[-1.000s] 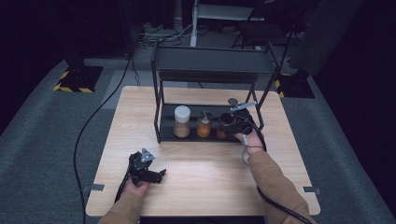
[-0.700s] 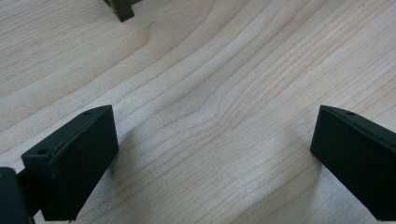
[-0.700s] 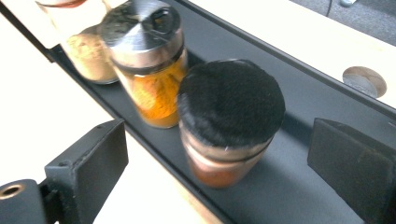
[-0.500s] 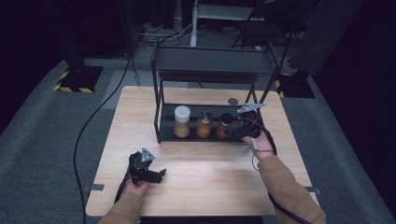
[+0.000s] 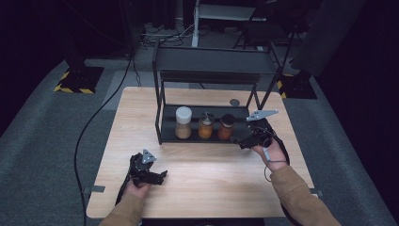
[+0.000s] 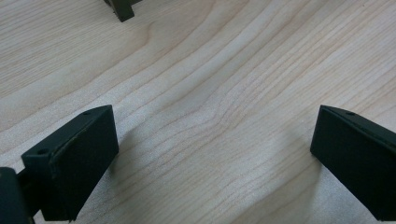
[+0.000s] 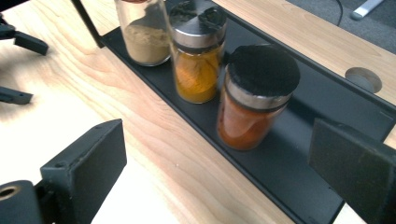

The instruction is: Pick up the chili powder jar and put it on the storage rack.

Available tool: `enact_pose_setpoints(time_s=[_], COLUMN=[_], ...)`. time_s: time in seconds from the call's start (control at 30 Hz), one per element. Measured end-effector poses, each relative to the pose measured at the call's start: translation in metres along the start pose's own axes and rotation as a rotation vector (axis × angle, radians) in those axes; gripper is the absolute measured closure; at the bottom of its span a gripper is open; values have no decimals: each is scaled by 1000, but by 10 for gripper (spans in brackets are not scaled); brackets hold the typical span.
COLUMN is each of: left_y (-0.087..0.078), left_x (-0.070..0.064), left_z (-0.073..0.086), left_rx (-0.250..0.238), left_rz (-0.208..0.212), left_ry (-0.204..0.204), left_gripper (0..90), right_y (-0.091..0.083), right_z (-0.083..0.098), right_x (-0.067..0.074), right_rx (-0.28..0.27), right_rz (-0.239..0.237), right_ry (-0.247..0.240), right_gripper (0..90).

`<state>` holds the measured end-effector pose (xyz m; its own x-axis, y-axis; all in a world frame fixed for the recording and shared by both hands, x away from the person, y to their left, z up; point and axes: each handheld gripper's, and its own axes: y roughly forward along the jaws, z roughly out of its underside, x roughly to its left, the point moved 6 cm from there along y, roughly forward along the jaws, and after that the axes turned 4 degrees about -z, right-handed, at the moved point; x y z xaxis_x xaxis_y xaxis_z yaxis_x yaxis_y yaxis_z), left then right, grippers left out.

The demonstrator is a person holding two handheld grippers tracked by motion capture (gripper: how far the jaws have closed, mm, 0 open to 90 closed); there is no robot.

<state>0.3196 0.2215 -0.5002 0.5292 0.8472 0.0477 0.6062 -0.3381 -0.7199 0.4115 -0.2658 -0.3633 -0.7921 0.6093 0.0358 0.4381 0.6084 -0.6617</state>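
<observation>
My left tongs (image 5: 157,176) rest low on the table (image 6: 224,93), jaws spread wide with bare wood between them. My right tongs (image 5: 244,141) sit just off the front edge of the rack's bottom shelf (image 7: 299,154); their jaws have just been opening and now stand wide apart, gripping nothing. Just ahead of them, slightly beyond the pads, stands the red spice jar (image 7: 257,98) with its black lid, upright on the shelf and free of both pads. Past it come the orange spice jar (image 7: 198,56) and then the tan jar (image 7: 144,32), in a row.
</observation>
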Motion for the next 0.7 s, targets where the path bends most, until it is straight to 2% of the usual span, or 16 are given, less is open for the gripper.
enact_pose_setpoints(time_s=[0.37, 0.53, 0.7], left_y=[0, 0, 0], left_x=[0, 0, 0], left_z=[0, 0, 0], left_rx=[-1, -1, -1], left_rz=[-1, -1, -1], left_ry=[0, 0, 0], left_gripper=[4, 4, 4], right_y=[-4, 3, 8], right_z=[18, 35, 45], right_x=[8, 8, 7], right_rx=[-4, 8, 8], right_rz=[-22, -23, -23], right_ry=[-2, -12, -18], right_gripper=[40, 41, 40])
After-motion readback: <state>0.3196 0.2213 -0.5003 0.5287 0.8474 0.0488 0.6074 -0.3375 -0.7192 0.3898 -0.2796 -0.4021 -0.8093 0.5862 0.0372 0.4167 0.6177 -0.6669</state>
